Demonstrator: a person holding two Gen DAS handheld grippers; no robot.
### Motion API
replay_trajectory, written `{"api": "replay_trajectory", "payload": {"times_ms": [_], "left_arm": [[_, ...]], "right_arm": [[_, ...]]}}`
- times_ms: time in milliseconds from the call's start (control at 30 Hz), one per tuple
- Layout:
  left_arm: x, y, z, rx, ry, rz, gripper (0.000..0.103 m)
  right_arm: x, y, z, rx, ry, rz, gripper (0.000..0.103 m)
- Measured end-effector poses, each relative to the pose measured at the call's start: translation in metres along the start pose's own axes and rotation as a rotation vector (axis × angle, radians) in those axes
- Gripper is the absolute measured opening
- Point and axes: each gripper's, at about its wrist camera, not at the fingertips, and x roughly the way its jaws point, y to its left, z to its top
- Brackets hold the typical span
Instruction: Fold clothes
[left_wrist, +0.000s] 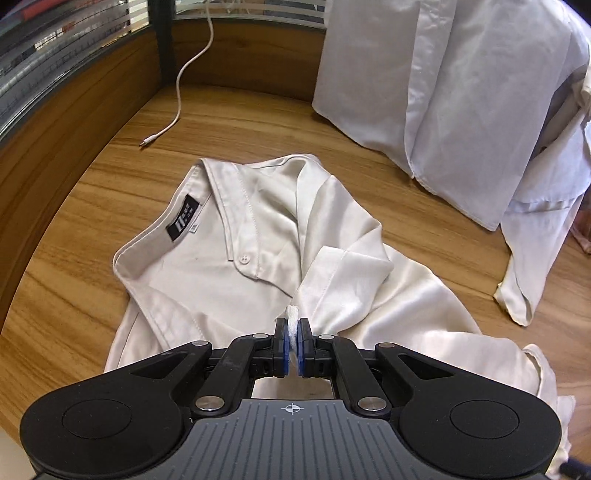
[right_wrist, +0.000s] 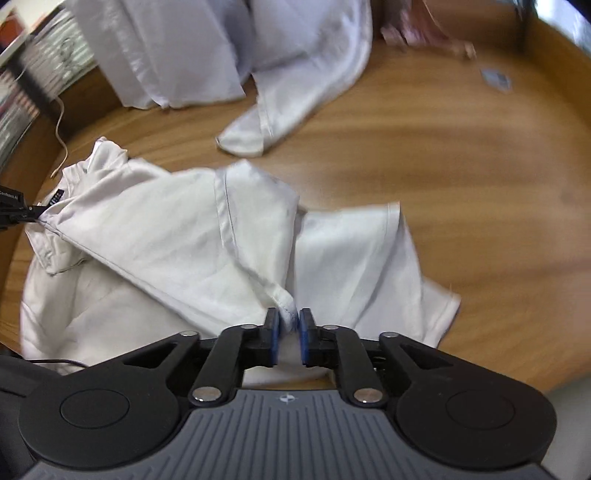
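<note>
A cream shirt (left_wrist: 207, 280) lies crumpled on the wooden table (left_wrist: 110, 177), its collar with a black label (left_wrist: 183, 220) toward the far left. My left gripper (left_wrist: 293, 332) is shut on a thin fold of this shirt near the button placket. In the right wrist view the same shirt (right_wrist: 166, 236) spreads ahead, with a short sleeve (right_wrist: 369, 258) to the right. A hemmed corner of it sits between the blue pads (right_wrist: 274, 332) of my right gripper (right_wrist: 290, 328), which stand slightly apart and loose around the cloth. The left gripper (right_wrist: 35, 218) shows at the left edge, pinching cloth near the collar.
A pale white shirt (left_wrist: 461, 92) is heaped at the back right, one sleeve (right_wrist: 266, 122) trailing onto the table. A white cable (left_wrist: 177, 107) runs down at the back left. Pink cloth (right_wrist: 424, 33) and a small tag (right_wrist: 496, 79) lie far right. Wooden partitions (left_wrist: 74, 122) border the table.
</note>
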Motion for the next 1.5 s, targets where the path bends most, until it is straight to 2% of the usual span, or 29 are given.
{"api": "replay_trajectory", "payload": {"times_ms": [200, 300, 433, 533, 800, 867, 900, 933, 1067, 1133, 1267, 1367, 1500], "left_arm": [[-0.014, 0.003, -0.003, -0.038, -0.013, 0.001, 0.006], [-0.014, 0.007, -0.004, -0.063, -0.009, 0.001, 0.006], [-0.006, 0.012, -0.007, -0.081, 0.002, 0.000, 0.006], [-0.003, 0.014, -0.006, -0.074, -0.003, 0.002, 0.006], [-0.017, 0.014, 0.008, -0.059, -0.012, 0.035, 0.006], [-0.019, 0.011, 0.010, -0.041, -0.016, 0.034, 0.007], [-0.019, 0.010, 0.010, -0.031, -0.018, 0.036, 0.007], [-0.019, 0.010, 0.010, -0.021, -0.023, 0.043, 0.007], [-0.017, 0.013, 0.008, -0.005, -0.057, 0.068, 0.006], [-0.016, 0.015, 0.006, -0.008, -0.073, 0.090, 0.006], [-0.020, 0.026, 0.007, -0.076, -0.057, 0.104, 0.006], [-0.022, 0.030, 0.008, -0.079, -0.045, 0.122, 0.006], [-0.020, 0.030, 0.005, -0.078, -0.031, 0.128, 0.006]], "right_arm": [[0.011, 0.012, 0.057, -0.120, -0.036, 0.000, 0.025], [0.031, 0.020, 0.087, -0.167, -0.043, 0.001, 0.031], [0.067, 0.034, 0.116, -0.225, -0.041, 0.017, 0.032], [0.090, 0.048, 0.123, -0.269, -0.008, 0.034, 0.039], [0.122, 0.068, 0.127, -0.374, 0.082, 0.053, 0.039], [0.125, 0.067, 0.125, -0.376, 0.104, 0.063, 0.031], [0.126, 0.064, 0.124, -0.374, 0.108, 0.074, 0.013], [0.125, 0.061, 0.123, -0.364, 0.102, 0.074, 0.002], [0.109, 0.041, 0.127, -0.270, 0.032, 0.069, 0.002], [0.091, 0.022, 0.127, -0.180, -0.001, 0.058, 0.001], [0.056, -0.017, 0.127, 0.004, -0.068, 0.035, 0.001], [0.034, -0.043, 0.118, 0.094, -0.073, 0.017, 0.001], [0.020, -0.064, 0.095, 0.150, -0.040, 0.002, 0.001]]}}
